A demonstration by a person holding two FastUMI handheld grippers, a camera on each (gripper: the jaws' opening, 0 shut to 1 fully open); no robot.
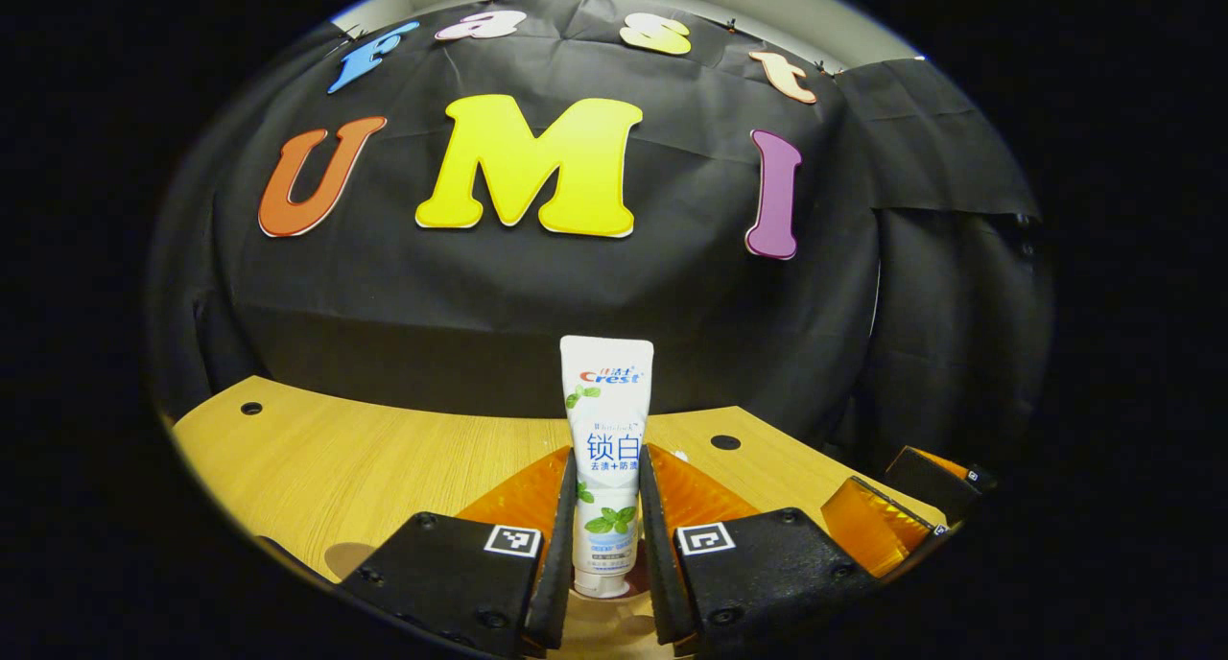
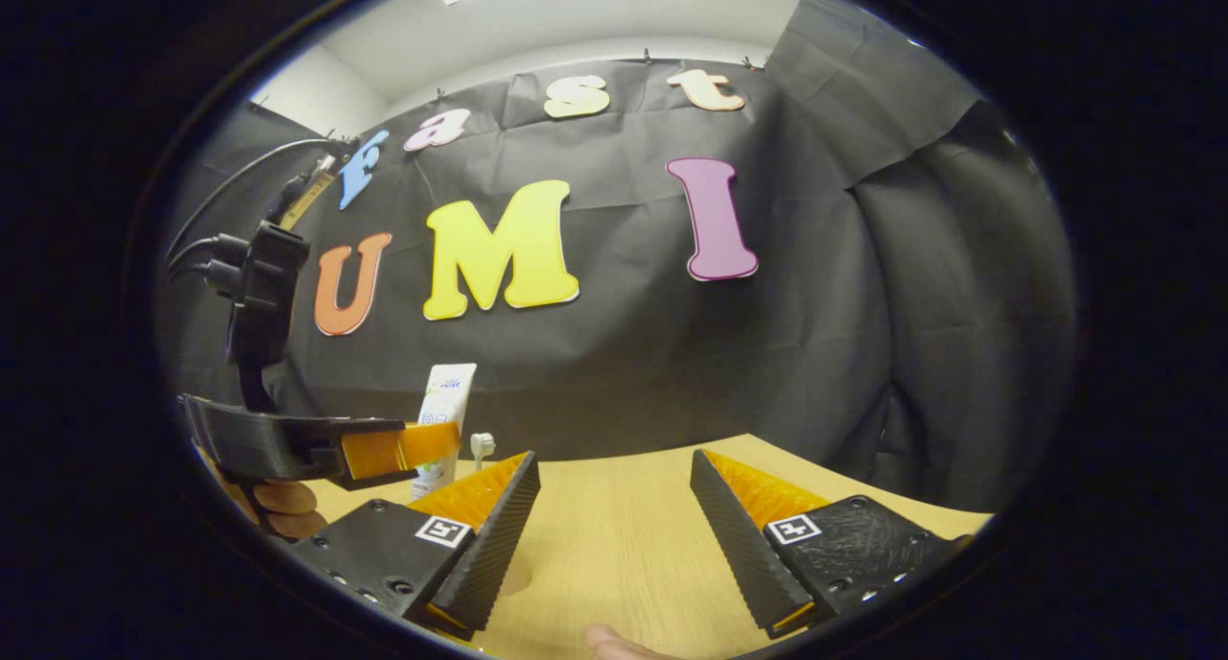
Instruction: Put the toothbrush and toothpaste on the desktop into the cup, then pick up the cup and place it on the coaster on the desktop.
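Note:
My left gripper (image 1: 606, 460) is shut on a white toothpaste tube (image 1: 606, 430), which stands upright with its cap down above the wooden desktop (image 1: 317, 459). A pale rounded shape (image 1: 604, 610) lies just under the cap; I cannot tell whether it is the cup. In the right gripper view the left gripper (image 2: 422, 446) is at the left, holding the tube (image 2: 444, 401). Beside it a white toothbrush head (image 2: 482, 444) sticks upright, its lower part hidden behind a finger. My right gripper (image 2: 614, 459) hangs open over the desktop (image 2: 614, 535) with nothing between its fingers.
The right gripper's orange fingers (image 1: 878, 521) show at the desktop's right edge. A hand (image 2: 283, 506) holds the left gripper, with cables above it. A fingertip (image 2: 614, 646) shows at the bottom. A round tan patch (image 1: 347, 554) lies at the near left. Two dark holes (image 1: 251, 408) (image 1: 725, 441) mark the desktop.

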